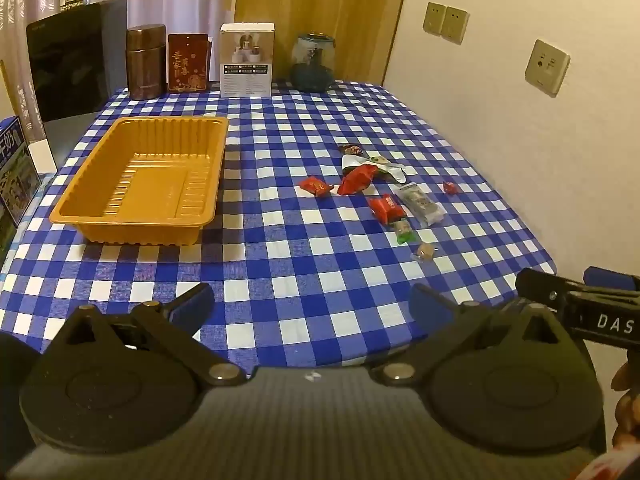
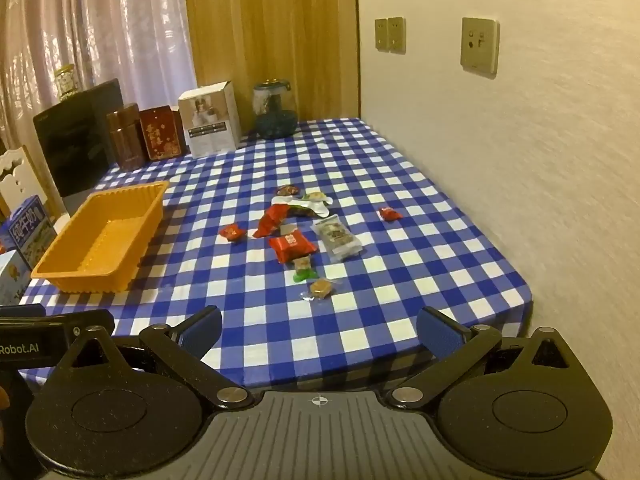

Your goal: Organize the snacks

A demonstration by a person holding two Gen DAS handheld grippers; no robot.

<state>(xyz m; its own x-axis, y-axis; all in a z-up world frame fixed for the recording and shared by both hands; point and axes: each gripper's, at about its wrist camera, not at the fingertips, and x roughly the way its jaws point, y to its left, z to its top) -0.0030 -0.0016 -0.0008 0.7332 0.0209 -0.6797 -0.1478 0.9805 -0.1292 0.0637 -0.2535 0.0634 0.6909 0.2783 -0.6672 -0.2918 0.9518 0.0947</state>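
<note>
An empty orange plastic tray [image 1: 96, 204] [image 2: 52, 268] sits on the left of the blue checked tablecloth. Several wrapped snacks lie scattered to its right: a red packet [image 1: 386, 208] [image 2: 292, 246], a long red wrapper [image 1: 356, 180] [image 2: 272, 220], a clear packet [image 1: 422, 202] [image 2: 338, 238], a green-ended candy [image 1: 404, 232] [image 2: 302, 270], a small brown candy [image 1: 424, 252] [image 2: 320, 289] and small red candies [image 1: 316, 187] [image 2: 390, 213]. My left gripper [image 1: 312, 304] is open and empty above the table's near edge. My right gripper [image 2: 320, 330] is open and empty, also at the near edge, and shows at the right of the left wrist view [image 1: 576, 292].
Along the back stand a black box [image 1: 76, 60], a brown canister [image 1: 146, 62], a red box [image 1: 188, 62], a white box [image 1: 247, 60] and a blue glass jar [image 1: 313, 62]. Milk cartons [image 1: 14, 172] stand at the left. A wall [image 1: 520, 140] borders the table's right side.
</note>
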